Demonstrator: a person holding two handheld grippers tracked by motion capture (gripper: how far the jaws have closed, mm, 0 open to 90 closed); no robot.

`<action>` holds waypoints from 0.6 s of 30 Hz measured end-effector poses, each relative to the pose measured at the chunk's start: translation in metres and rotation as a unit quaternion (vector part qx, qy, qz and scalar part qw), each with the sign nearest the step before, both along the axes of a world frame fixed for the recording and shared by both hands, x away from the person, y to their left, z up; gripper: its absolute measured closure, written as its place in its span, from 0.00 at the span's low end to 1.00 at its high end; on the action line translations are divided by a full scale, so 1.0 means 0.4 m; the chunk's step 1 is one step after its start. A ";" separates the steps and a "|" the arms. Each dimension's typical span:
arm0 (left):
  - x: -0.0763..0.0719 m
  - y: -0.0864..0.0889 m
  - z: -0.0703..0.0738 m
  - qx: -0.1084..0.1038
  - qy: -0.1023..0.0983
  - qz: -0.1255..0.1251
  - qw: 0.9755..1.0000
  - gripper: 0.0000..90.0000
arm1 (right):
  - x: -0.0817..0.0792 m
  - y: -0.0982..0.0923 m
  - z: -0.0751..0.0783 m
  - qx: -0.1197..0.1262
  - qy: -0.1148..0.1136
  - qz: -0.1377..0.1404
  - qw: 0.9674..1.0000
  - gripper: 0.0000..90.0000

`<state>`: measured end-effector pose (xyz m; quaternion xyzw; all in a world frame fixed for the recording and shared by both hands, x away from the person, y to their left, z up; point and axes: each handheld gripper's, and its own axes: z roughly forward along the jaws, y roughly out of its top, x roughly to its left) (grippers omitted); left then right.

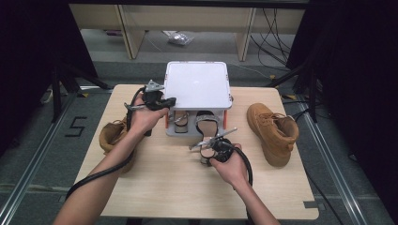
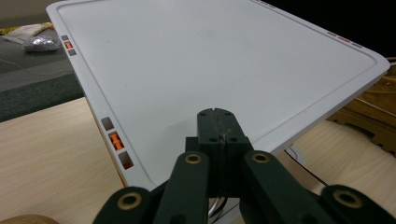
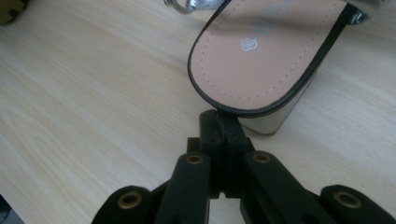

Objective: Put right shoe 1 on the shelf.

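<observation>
Left gripper (image 2: pixel 218 122): jaws closed on nothing, over the white rack top (image 2: pixel 210 60), centre frame | Right gripper (image 3: pixel 224 122): jaws closed, tips at the heel rim of the sandal (image 3: pixel 266 51), upper right, no grip discernible | High view: sandal (image 1: pixel 206 123) under rack (image 1: pixel 197 84), centre; tan boots at left (image 1: pixel 111 136) and right (image 1: pixel 273 131)

a light wooden table (image 1: pixel 155 187) is being flanked by grey floor (image 1: pixel 28 140), pale desks (image 1: pixel 187 23) and cables (image 1: pixel 277 42) behind.

A white rack top (image 1: pixel 197 84) with orange tabs, tan boots (image 1: pixel 273 132), a black-edged beige sandal insole (image 3: pixel 266 51) and pale wood-grain table (image 1: pixel 164 183) are seen.
</observation>
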<state>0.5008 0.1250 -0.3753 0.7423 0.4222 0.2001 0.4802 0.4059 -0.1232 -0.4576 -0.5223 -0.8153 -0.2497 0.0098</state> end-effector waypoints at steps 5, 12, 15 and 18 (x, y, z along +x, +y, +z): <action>0.000 0.002 -0.001 -0.001 -0.002 -0.002 1.000 1.00 | 0.011 0.016 0.005 0.005 -0.009 0.002 1.000 1.00; -0.001 0.001 -0.001 -0.001 -0.002 -0.003 1.000 1.00 | 0.042 0.019 0.018 -0.008 -0.039 -0.020 0.999 1.00; 0.000 0.002 -0.001 -0.001 -0.002 -0.003 1.000 1.00 | 0.052 0.022 0.027 -0.008 -0.049 -0.030 0.998 1.00; -0.001 0.002 -0.001 -0.001 -0.002 -0.003 1.000 1.00 | 0.063 0.015 0.033 -0.008 -0.079 -0.010 0.997 1.00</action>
